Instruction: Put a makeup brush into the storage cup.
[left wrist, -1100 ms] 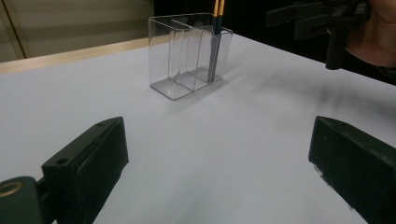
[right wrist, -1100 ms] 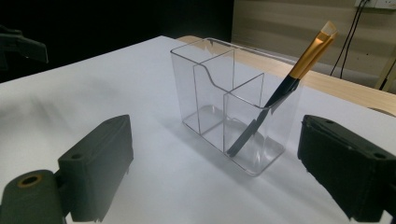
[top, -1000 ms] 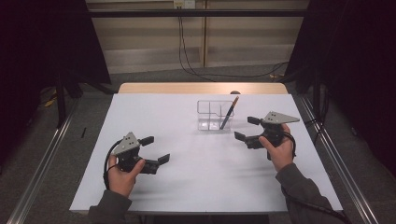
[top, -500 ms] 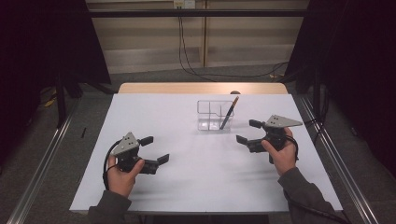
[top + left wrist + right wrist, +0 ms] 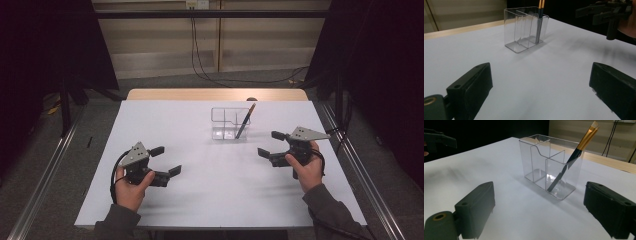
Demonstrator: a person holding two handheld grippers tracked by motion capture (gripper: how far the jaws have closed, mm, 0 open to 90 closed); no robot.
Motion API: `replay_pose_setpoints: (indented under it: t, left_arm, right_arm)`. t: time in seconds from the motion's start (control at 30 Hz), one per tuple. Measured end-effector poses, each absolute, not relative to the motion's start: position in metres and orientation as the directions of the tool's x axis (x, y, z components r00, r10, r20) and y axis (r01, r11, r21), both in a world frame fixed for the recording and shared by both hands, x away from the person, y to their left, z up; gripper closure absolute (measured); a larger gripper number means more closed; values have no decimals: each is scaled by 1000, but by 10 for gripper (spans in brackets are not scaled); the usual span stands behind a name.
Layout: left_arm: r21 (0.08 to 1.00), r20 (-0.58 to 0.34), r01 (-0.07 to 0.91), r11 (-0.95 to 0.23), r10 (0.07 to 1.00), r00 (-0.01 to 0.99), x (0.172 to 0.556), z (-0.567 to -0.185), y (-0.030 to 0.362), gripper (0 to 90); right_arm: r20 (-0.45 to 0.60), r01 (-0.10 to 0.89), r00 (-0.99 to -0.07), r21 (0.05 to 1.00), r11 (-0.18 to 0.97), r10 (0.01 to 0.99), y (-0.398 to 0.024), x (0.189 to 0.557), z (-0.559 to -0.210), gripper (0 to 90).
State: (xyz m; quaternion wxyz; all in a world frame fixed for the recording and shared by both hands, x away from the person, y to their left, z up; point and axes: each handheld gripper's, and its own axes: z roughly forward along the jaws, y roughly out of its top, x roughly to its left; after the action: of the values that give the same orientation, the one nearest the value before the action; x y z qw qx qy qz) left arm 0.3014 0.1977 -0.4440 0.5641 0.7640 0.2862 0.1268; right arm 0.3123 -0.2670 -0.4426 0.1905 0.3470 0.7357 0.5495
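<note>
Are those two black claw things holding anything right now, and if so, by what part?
Nothing is held. The left gripper and right gripper both stand open over the table. The brush leans in the clear holder, untouched.

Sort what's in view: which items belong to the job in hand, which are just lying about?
In the job:
- clear organizer, compartmented, on the white table
- brush, leaning in its end compartment
- right gripper, open, nearest the organizer
- left gripper, open, empty

Lying about:
- black cables on the floor beyond the table
- metal rails beside the table
</note>
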Motion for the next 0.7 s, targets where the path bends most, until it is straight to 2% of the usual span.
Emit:
replay_pose_setpoints:
  t: [0.7]
  left_arm:
    - [935,-129,292,-200,575,808,302,-444,198,44]
  right_arm:
    - [104,309,-686,937,160,720,-279,296,-446,96]
